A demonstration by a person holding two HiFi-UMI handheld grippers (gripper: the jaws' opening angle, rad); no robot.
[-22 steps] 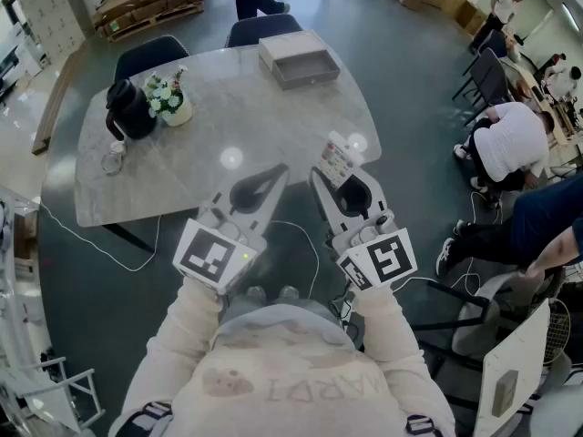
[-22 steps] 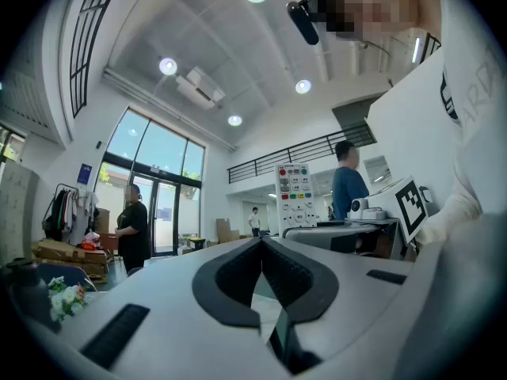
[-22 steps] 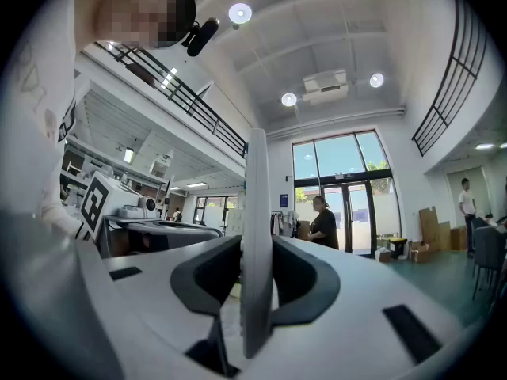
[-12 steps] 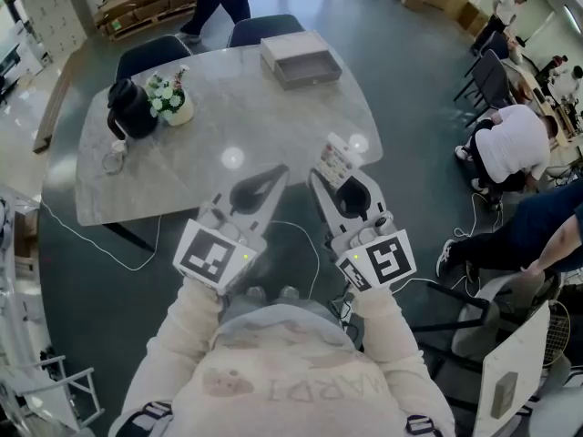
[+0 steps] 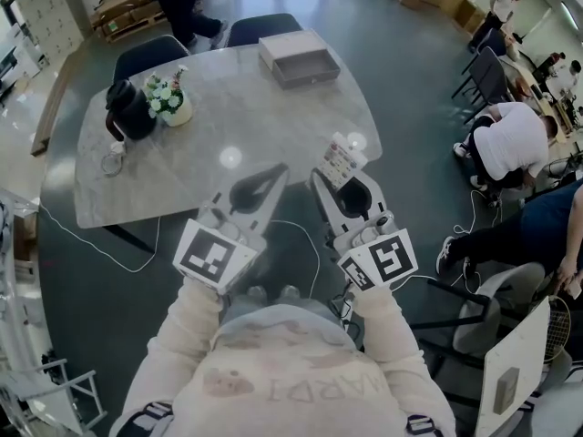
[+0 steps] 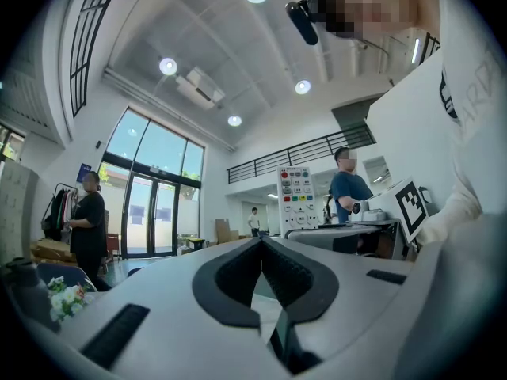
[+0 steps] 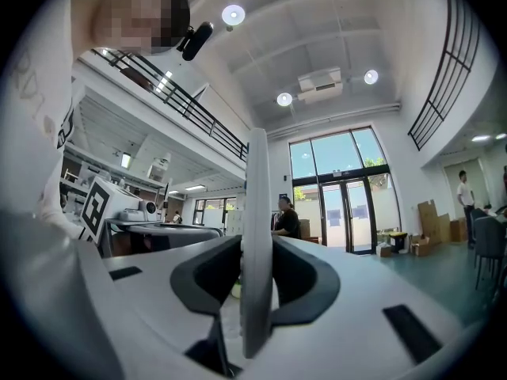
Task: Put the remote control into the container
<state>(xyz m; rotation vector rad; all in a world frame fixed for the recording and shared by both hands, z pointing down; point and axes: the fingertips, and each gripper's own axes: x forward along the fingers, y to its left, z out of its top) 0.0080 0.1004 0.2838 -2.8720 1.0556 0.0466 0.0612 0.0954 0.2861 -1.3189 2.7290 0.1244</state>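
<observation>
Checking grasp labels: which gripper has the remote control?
The right gripper: it is shut on the white remote control, which stands edge-on between its jaws. The left gripper has its jaws meeting at the tips, with nothing between them.

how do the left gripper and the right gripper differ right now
The left gripper is shut on nothing, jaws tip to tip; the right gripper is shut on the remote control. The left gripper's jaws meet at the tips, while the right gripper's are held apart by the remote control, which stands edge-on between them. Both are side by side at the near edge of the table, pointing across it.
</observation>
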